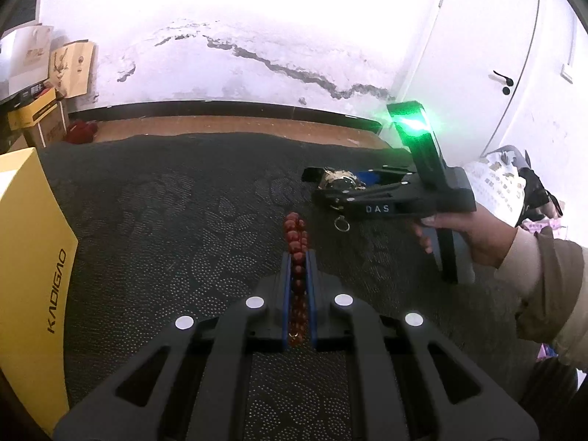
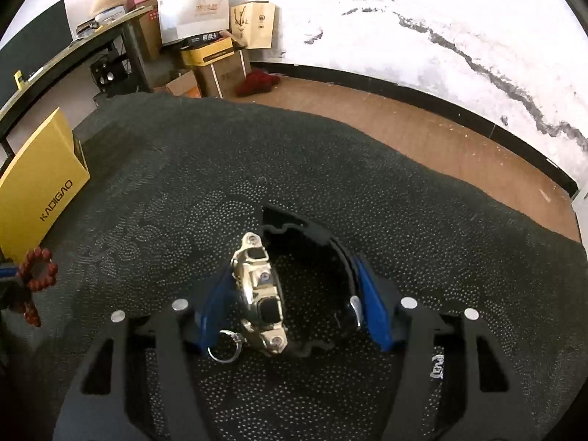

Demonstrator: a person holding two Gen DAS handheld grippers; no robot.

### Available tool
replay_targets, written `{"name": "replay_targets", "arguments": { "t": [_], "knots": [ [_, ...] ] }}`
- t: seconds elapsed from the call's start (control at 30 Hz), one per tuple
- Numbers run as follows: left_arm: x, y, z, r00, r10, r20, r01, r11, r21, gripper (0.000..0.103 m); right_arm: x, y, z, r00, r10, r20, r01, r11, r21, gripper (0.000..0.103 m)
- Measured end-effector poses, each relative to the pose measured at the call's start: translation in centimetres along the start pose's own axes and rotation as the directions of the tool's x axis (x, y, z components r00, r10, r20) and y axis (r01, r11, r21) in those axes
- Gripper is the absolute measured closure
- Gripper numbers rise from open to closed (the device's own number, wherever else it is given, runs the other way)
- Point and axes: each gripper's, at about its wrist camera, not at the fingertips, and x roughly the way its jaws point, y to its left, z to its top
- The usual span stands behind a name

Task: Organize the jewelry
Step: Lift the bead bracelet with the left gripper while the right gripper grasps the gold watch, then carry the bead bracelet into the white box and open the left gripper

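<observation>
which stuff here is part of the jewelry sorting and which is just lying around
Part of the job:
- red bead bracelet, clamped in the left tool
- gold watch with black strap, between the right tool's pads
- yellow box, possibly for storage

Lying about:
- cartons and gift bags by the wall
- red cloth on the floor
- desk

We find the bead bracelet (image 1: 296, 242) between the left gripper's (image 1: 298, 257) fingers, over the cloth-covered table (image 1: 165, 202). To its right, the watch (image 2: 259, 294) sits between the right gripper's (image 2: 290, 279) fingers. The KADIGAO box (image 1: 33, 257) stands at the table's left edge; stacked cartons (image 2: 213, 55) lie far left, against the wall.
</observation>
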Motion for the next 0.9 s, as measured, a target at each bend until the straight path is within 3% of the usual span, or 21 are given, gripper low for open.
{"name": "replay_targets", "arguments": {
  "t": [0.33, 0.53, 0.77, 0.9],
  "knots": [
    [-0.1, 0.6, 0.4, 1.000, 0.002, -0.001, -0.002, 1.000, -0.022, 0.096, -1.3, 0.6, -0.5, 1.000, -0.021, 0.019, 0.021, 1.000, 0.007, 0.047],
    [-0.9, 0.3, 0.6, 1.000, -0.003, 0.019, 0.004, 0.999, -0.034, 0.096, -4.5, 1.2, 0.5, 0.997, -0.042, 0.071, 0.041, 0.999, 0.007, 0.047],
    [-6.2, -0.2, 2.1, 0.994, 0.041, 0.101, -0.038, 0.999, -0.026, 0.096, -11.3, 7.0, 3.5, 0.987, 0.021, 0.159, -0.012, 0.998, -0.059, 0.047],
    [-11.2, 0.8, 2.3, 0.985, 0.117, 0.127, -0.115, 0.993, -0.030, 0.096, -13.8, 11.5, 4.6, 0.978, 0.075, 0.196, -0.058, 0.994, -0.094, 0.047]
  ]
}}
